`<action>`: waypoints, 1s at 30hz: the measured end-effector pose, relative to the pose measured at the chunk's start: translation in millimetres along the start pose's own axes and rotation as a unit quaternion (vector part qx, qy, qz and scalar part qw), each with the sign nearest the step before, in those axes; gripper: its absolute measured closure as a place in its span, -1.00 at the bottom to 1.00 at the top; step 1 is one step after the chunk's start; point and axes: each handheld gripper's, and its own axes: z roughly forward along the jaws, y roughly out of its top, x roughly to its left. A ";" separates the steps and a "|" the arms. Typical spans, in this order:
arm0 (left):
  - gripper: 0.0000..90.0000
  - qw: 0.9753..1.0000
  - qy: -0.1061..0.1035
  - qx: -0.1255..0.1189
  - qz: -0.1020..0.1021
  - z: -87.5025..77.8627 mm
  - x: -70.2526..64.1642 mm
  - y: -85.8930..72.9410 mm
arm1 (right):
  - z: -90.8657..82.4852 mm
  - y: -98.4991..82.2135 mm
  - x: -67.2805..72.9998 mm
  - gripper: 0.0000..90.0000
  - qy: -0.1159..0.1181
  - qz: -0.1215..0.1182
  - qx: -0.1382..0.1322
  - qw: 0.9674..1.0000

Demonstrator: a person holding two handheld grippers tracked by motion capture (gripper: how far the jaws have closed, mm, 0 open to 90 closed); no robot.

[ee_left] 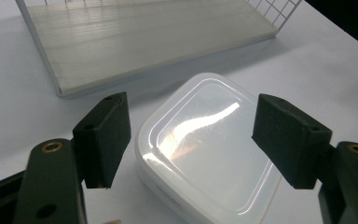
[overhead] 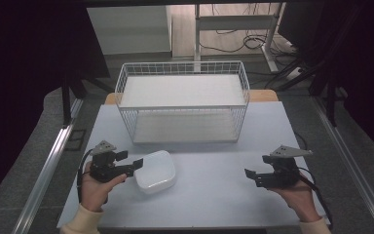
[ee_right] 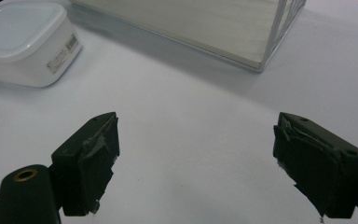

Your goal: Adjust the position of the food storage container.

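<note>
White table [overhead: 214,195] bears one lidded box [overhead: 155,171], one wire basket [overhead: 182,101]; both tongs spread, empty.

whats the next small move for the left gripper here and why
Probably ease the left gripper forward and down so its open jaws straddle the white lidded container, then close. The jaws stand wide on either side of the lid without touching it, and the wire basket sits just beyond.

1. The plastic container [ee_left: 205,154] is milky-white and translucent, with a smooth, glossy lid.
2. Behind the container, the wire basket [overhead: 182,68] looks like white-coated metal.
3. Under the container, the table [overhead: 214,195] is matt, smooth and pale.
</note>
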 end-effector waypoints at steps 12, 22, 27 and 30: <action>-0.39 1.000 -0.002 0.002 0.000 0.6 1.6 1.0 | -1.6 0.9 1.8 -0.69 0.003 -0.005 -0.003 1.000; -0.39 1.000 0.000 0.002 0.002 0.5 1.6 1.9 | -3.4 4.3 4.9 -0.68 0.008 -0.011 -0.007 1.000; -0.40 1.000 -0.002 0.000 0.005 -1.4 2.0 5.3 | -4.3 4.2 4.0 -0.68 0.002 -0.006 -0.009 1.000; -0.39 1.000 0.000 -0.001 0.008 -3.7 3.6 9.2 | -4.7 4.5 3.6 -0.68 0.002 -0.004 -0.010 1.000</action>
